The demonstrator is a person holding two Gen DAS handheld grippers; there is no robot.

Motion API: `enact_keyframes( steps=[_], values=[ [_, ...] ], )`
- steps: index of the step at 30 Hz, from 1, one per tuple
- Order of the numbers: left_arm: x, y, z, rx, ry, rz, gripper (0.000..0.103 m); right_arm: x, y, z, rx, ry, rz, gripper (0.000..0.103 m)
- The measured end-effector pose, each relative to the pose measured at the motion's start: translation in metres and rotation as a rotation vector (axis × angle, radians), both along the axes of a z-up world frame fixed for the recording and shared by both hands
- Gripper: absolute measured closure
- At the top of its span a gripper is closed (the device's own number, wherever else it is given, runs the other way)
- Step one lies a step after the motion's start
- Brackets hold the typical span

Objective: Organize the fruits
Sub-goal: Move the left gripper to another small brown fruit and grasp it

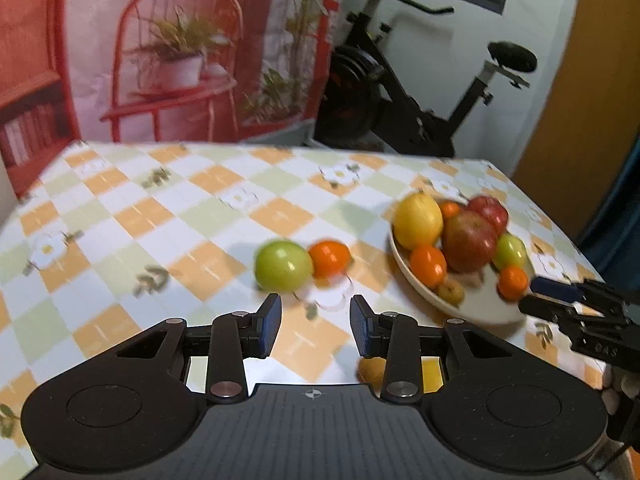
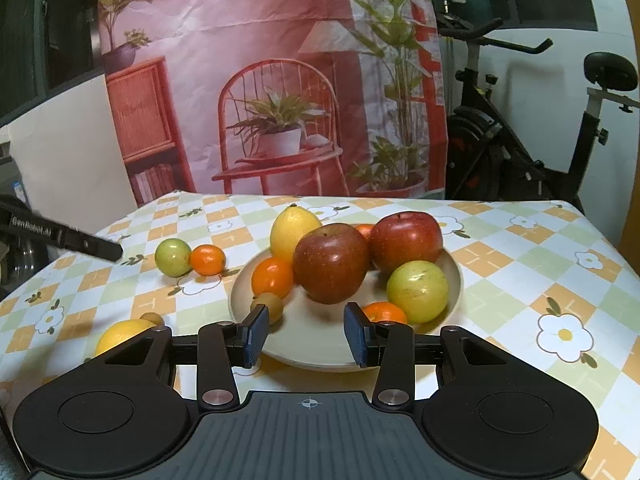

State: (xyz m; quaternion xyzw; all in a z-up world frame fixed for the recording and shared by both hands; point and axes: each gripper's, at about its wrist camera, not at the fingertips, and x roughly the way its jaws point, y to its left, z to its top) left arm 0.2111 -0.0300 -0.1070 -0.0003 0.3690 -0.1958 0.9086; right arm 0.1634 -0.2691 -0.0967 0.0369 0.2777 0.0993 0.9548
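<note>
**Loose fruit, left of plate: two pieces ahead**

Item: green apple (image 1: 283, 265) touching a mandarin (image 1: 329, 258), on the checked cloth left of the plate (image 1: 476, 305).
Tool: your left gripper (image 1: 315, 325), jaws apart, empty, just short of the pair. Right gripper (image 2: 305, 334), jaws apart, empty, at the plate's near rim.
Method: centre on one fruit only; straddle the apple's widest part and close gently, or it will likely roll.

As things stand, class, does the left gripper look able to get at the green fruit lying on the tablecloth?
Probably yes. The left gripper stands open and empty, and the green fruit lies just ahead with bare cloth between. The orange touching its side may crowd one finger.
</note>
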Motion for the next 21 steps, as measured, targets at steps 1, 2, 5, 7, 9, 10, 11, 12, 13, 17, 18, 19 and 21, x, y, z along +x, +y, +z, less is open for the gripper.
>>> enact_keyframes(
  steps=[1, 2, 5, 7, 9, 10, 11, 12, 13, 17, 18, 19, 21],
  values=[
    [0.0, -0.002, -0.005, -0.006, 0.015, -0.007, 0.063, 0.0, 0.001, 0.0, 0.001, 0.001, 0.002, 0.064],
    [0.0, -0.003, -0.009, -0.009, 0.027, -0.011, 0.063, 0.0, 0.001, 0.0, 0.01, 0.001, 0.007, 0.064],
    [-0.002, -0.006, -0.018, -0.021, 0.051, -0.03, 0.064, 0.001, 0.004, 0.0, 0.028, 0.005, 0.012, 0.064],
    [-0.003, -0.008, -0.022, -0.026, 0.058, -0.044, 0.064, 0.002, 0.008, -0.001, 0.038, 0.008, 0.024, 0.064],
    [-0.003, -0.009, -0.025, -0.03, 0.064, -0.054, 0.064, 0.004, 0.012, -0.003, 0.044, 0.015, 0.036, 0.064],
    [-0.002, -0.009, -0.027, -0.033, 0.069, -0.055, 0.064, 0.005, 0.014, -0.004, 0.043, 0.017, 0.041, 0.064],
    [-0.002, -0.009, -0.028, -0.036, 0.075, -0.055, 0.064, 0.006, 0.017, -0.006, 0.039, 0.02, 0.046, 0.064],
    [0.0, -0.009, -0.03, -0.04, 0.08, -0.055, 0.064, 0.006, 0.02, -0.008, 0.03, 0.022, 0.05, 0.064],
    [0.001, -0.01, -0.031, -0.044, 0.086, -0.055, 0.065, 0.006, 0.021, -0.009, 0.024, 0.023, 0.052, 0.064],
    [0.007, -0.009, -0.035, -0.087, 0.13, -0.051, 0.065, 0.006, 0.019, -0.011, 0.03, 0.027, 0.05, 0.064],
    [0.009, -0.009, -0.036, -0.102, 0.148, -0.047, 0.065, 0.006, 0.018, -0.011, 0.034, 0.029, 0.046, 0.064],
    [0.012, -0.009, -0.038, -0.117, 0.17, -0.04, 0.065, 0.006, 0.017, -0.011, 0.035, 0.031, 0.043, 0.064],
    [0.015, -0.009, -0.039, -0.14, 0.201, -0.028, 0.065, 0.006, 0.015, -0.012, 0.037, 0.032, 0.041, 0.064]
  ],
)
